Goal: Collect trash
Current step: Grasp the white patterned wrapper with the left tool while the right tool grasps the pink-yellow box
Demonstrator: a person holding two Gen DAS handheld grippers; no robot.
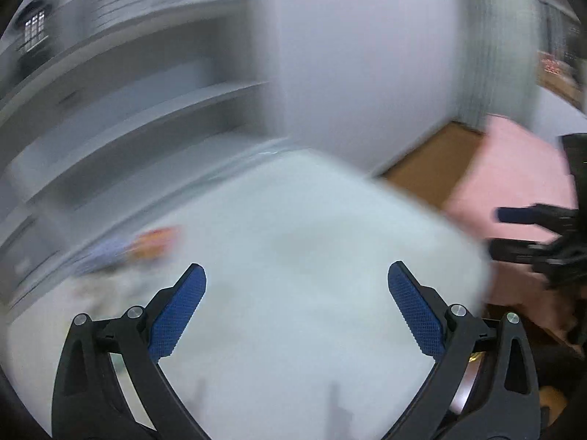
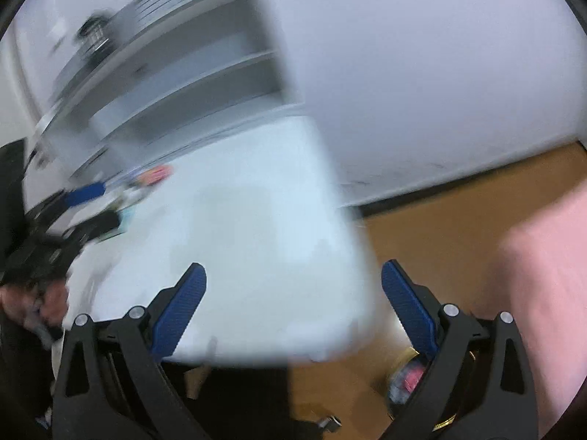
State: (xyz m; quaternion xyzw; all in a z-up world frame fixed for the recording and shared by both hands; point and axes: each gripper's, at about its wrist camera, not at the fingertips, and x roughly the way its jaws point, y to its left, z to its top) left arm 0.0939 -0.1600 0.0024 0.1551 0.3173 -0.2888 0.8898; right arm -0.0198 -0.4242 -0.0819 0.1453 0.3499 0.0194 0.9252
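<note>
Both views are blurred by motion. My left gripper (image 1: 296, 308) is open and empty above a white table (image 1: 293, 256). Blurred trash, an orange and bluish wrapper pile (image 1: 146, 245), lies on the table's far left. My right gripper (image 2: 293, 308) is open and empty over the table's (image 2: 256, 256) right front corner. The same trash (image 2: 152, 176) shows far left in the right wrist view. The right gripper shows at the right edge of the left wrist view (image 1: 513, 231). The left gripper shows at the left of the right wrist view (image 2: 91, 205).
White shelves (image 1: 128, 110) stand behind the table against a white wall (image 2: 422, 73). The floor (image 2: 440, 249) is brown. A pink surface (image 1: 513, 168) lies to the right. A bin with something pink in it (image 2: 411, 377) sits on the floor below the right gripper.
</note>
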